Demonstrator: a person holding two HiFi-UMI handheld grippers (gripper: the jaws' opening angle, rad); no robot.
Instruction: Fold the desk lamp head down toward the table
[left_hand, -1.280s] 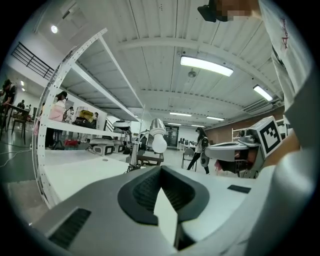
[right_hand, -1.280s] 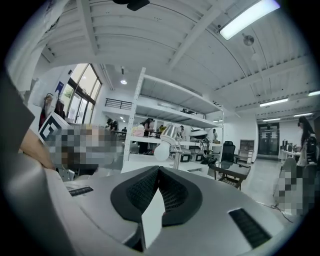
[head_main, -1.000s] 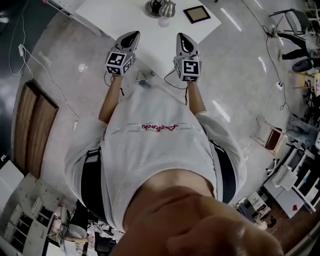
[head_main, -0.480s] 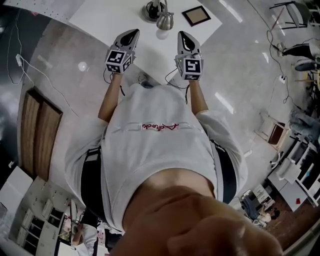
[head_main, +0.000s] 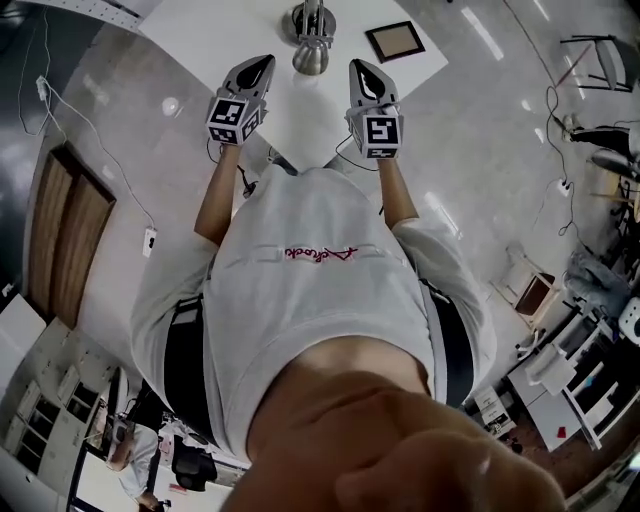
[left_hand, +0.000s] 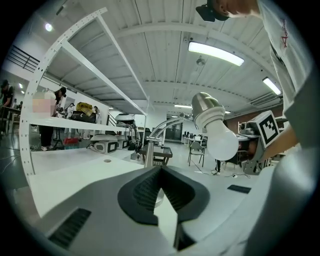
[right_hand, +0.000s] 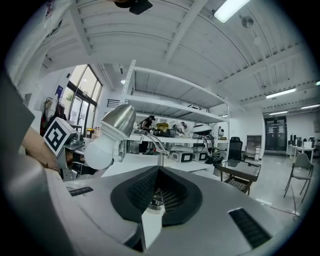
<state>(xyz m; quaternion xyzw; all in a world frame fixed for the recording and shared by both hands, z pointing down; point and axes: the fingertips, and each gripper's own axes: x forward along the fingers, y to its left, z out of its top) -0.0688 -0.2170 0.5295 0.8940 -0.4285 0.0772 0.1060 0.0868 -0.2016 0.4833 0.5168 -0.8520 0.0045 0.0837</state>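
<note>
The desk lamp (head_main: 311, 40) stands on the white desk (head_main: 225, 35), set in from the near corner. Its lamp head (left_hand: 206, 111) is raised on a curved metal neck (left_hand: 164, 125), and the white bulb (left_hand: 222, 142) is angled down and out toward the person. The head is well above the desk, so the fold has not started. Off to the lamp's right, near the desk's right edge, lies a dark picture frame (head_main: 393, 40).

Either side of the lamp head, just short of it, are the two hand-held tools. The left gripper (head_main: 264, 64) and the right gripper (head_main: 357, 68) both point in over the desk's near corner. Each has its jaws pressed together with nothing between them, and neither touches the lamp.

I judge this to be the approach, with the lamp bracketed but not yet engaged. The next move looks to call for contact. One gripper could open and take the neck or steady the base. The other could come onto the top of the shade and press it down. Pressed without a steadying hold, the lamp might tip or slide toward the desk edge.
</note>
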